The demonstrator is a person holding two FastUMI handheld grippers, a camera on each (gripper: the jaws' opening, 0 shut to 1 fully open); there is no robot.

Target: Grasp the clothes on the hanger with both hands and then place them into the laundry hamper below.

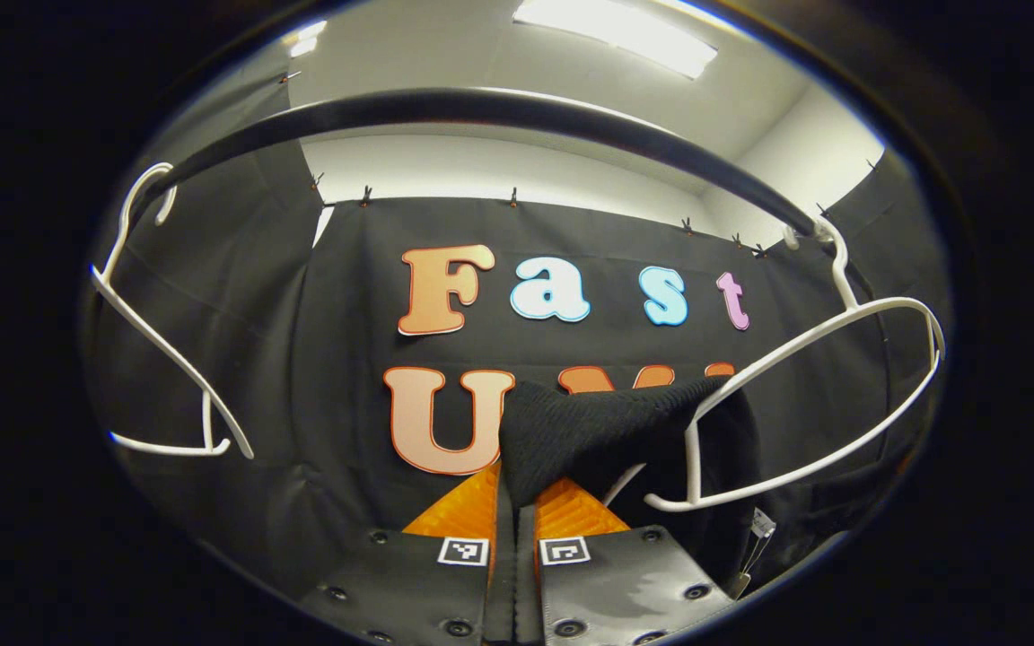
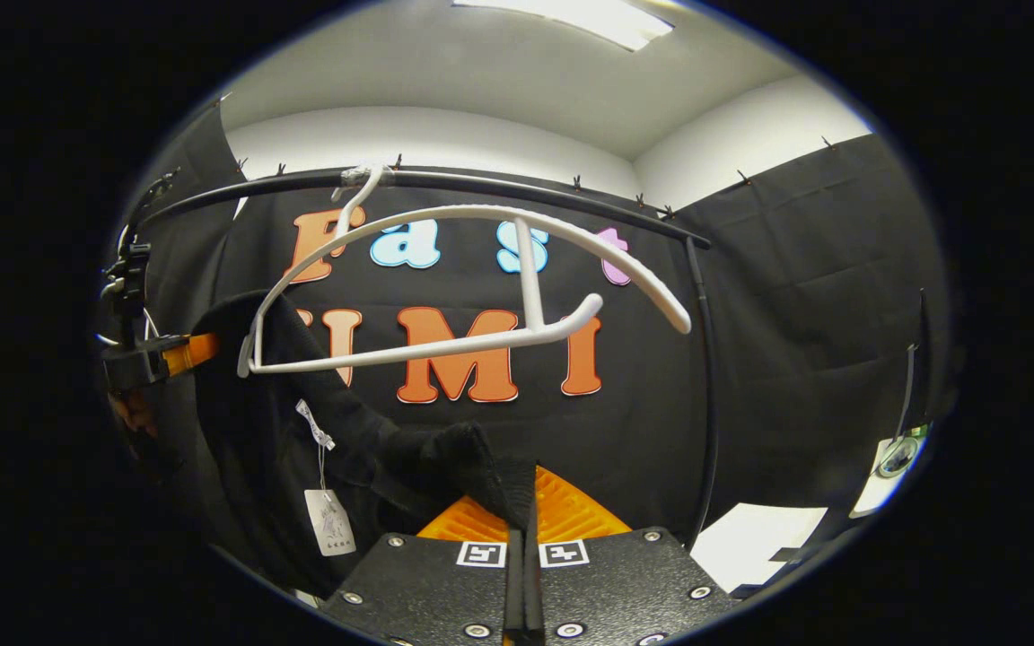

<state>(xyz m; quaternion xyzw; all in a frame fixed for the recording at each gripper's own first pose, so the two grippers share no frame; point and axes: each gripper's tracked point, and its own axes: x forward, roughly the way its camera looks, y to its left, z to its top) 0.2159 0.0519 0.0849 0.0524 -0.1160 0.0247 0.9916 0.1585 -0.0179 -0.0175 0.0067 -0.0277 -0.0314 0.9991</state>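
Observation:
A black knitted garment hangs off one end of a white hanger hooked on the black rail. My left gripper is shut on a fold of it, just left of the hanger. In the right gripper view the same garment droops from the hanger's left tip down to my right gripper, shut on its other corner. A paper tag dangles from the cloth. My left gripper also appears far left there, holding the cloth up at hanger height.
A second, bare white hanger hangs at the rail's left end. The rail bends down into a vertical post on the right. A white sheet lies low at the right.

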